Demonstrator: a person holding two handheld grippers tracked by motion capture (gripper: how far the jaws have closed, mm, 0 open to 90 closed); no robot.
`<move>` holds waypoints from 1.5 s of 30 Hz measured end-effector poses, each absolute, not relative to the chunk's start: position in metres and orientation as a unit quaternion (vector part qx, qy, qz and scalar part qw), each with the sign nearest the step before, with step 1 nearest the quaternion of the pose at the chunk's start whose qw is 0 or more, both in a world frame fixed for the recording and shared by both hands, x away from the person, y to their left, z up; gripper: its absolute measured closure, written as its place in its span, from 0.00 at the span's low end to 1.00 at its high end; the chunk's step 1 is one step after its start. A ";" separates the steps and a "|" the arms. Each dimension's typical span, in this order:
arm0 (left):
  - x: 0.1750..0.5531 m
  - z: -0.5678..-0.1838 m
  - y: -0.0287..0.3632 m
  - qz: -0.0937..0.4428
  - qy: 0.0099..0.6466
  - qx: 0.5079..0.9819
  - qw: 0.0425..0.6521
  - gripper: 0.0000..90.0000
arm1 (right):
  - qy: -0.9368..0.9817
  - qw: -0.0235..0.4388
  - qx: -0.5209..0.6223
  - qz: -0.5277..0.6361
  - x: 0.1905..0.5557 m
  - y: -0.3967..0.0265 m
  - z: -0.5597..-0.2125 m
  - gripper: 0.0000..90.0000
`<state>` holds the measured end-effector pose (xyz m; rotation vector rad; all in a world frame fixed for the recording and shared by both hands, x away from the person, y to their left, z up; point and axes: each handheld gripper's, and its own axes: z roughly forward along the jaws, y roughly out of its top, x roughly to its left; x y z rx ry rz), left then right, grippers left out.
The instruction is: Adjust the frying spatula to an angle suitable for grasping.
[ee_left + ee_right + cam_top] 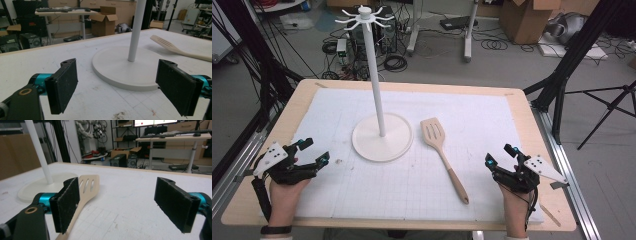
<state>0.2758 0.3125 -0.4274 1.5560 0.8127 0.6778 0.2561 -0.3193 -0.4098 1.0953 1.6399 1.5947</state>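
Note:
A white stand (382, 137) with a round base, a tall pole and hooks at the top rises from the middle of the white mat (492, 115). Just right of its base lies a wooden slotted spatula (443, 154), head toward the far side, handle toward me. My left gripper (314, 151) rests at the mat's left front, open and empty; its own view faces the stand (125, 72) and the spatula (175, 47). At the right front my right gripper (500, 155) is also open and empty, with the spatula (86, 190) lying ahead to its left, beside the stand (45, 185).
The mat covers a wooden table (532, 125). Black tripod legs (572, 55) stand off the table's right side, and cables and cardboard boxes (527, 20) lie on the floor beyond the far edge.

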 end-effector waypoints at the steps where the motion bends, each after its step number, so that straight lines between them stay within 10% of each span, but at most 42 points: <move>1: 0.276 -0.427 0.312 0.293 0.347 0.672 0.585 0.20 | 0.614 0.300 0.414 0.602 0.256 -0.321 -0.409 0.20; 45: 0.270 -0.419 0.313 0.306 0.338 0.665 0.592 0.20 | 0.714 0.237 0.437 0.493 0.273 -0.225 -0.415 0.35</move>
